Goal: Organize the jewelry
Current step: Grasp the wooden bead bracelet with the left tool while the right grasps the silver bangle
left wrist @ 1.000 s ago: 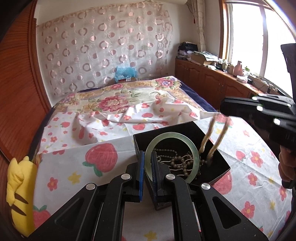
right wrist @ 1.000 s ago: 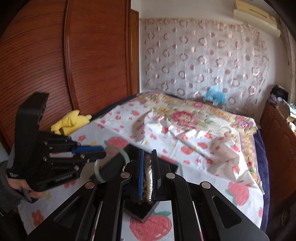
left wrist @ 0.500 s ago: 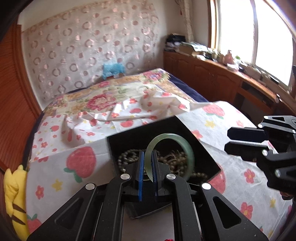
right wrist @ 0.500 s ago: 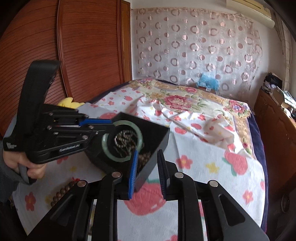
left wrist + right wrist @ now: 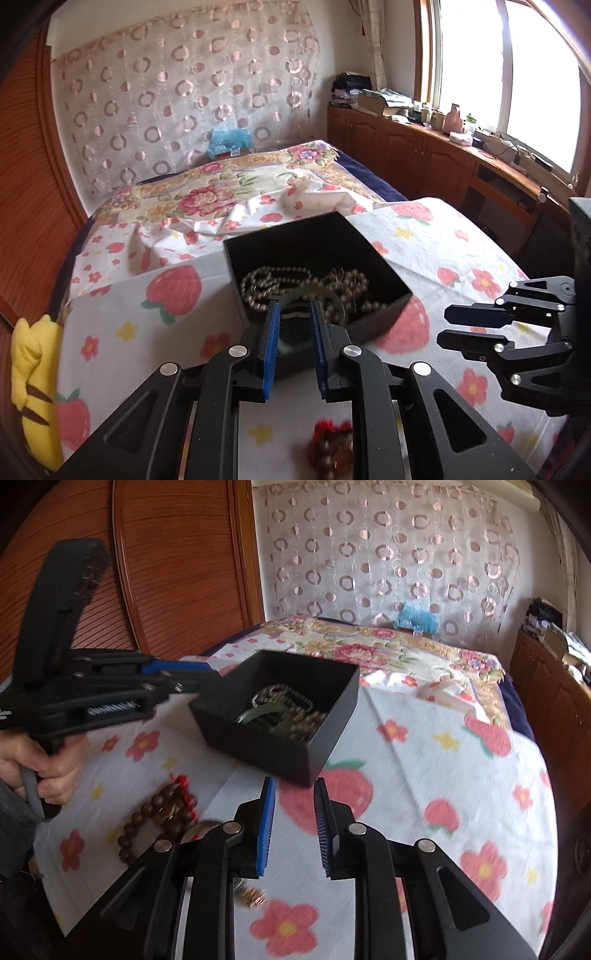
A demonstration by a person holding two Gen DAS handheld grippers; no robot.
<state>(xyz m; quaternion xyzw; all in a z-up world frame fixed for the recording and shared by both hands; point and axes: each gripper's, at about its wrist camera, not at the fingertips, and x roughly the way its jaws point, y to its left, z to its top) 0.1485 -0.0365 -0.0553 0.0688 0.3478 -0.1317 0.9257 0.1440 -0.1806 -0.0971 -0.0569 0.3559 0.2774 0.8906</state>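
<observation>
A black open box point(image 5: 373, 258) point(image 5: 321, 738) stands on the strawberry-print cloth. Bead necklaces point(image 5: 275, 284) and a green jade bangle point(image 5: 328, 293) point(image 5: 258, 712) lie inside it. My left gripper point(image 5: 293, 314) is open and empty at the box's near wall; it also shows in the right wrist view point(image 5: 192, 675). My right gripper point(image 5: 293, 790) is open and empty, just in front of the box; it shows at the right of the left wrist view point(image 5: 448, 326). A dark wooden bead bracelet with a red tassel point(image 5: 159, 812) point(image 5: 330, 441) lies on the cloth near me.
A small gold-coloured piece point(image 5: 251, 897) lies on the cloth under my right gripper. A yellow plush toy point(image 5: 31, 376) sits at the left edge of the bed. Wooden cabinets point(image 5: 424, 155) line the right wall, a wooden wardrobe point(image 5: 177, 565) the left.
My left gripper opened and let the green bangle drop into the box. My right gripper released the beige necklace into the box, opened and pulled back toward me.
</observation>
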